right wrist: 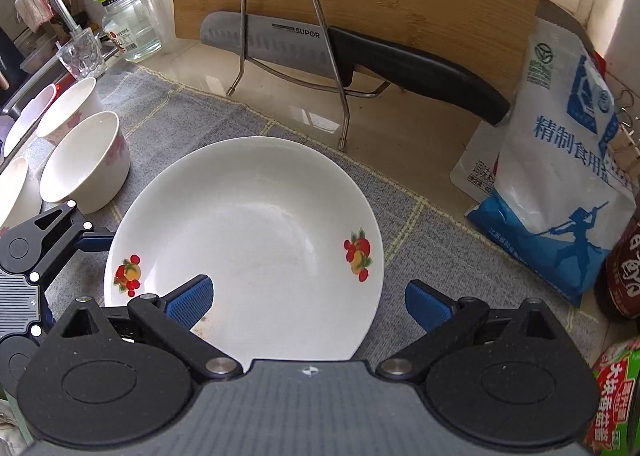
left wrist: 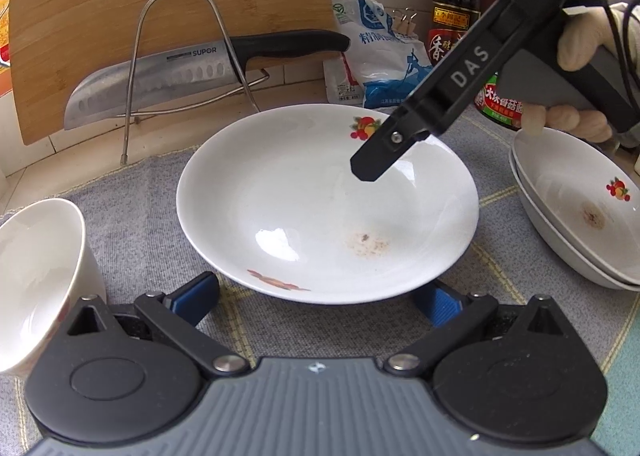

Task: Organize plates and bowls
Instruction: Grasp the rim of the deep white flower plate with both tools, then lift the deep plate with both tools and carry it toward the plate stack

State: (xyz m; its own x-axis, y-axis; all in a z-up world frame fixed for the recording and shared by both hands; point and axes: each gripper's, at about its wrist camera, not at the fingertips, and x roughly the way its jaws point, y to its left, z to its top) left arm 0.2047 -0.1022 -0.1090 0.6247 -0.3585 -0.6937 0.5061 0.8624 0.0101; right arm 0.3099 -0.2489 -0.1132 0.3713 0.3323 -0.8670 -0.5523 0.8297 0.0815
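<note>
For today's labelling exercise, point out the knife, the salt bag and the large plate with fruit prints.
Knife (right wrist: pixel 280 44): right wrist view, on the blade.
Salt bag (right wrist: pixel 560 192): right wrist view, on its printed front.
Large plate (left wrist: pixel 320 192): left wrist view, on the bare centre.

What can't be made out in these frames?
- Left wrist view: stacked plates cut off by the right edge; count unclear.
- Left wrist view: left gripper fingertips hidden under the plate rim.
- Right wrist view: bowls partly cut off at the left edge.
</note>
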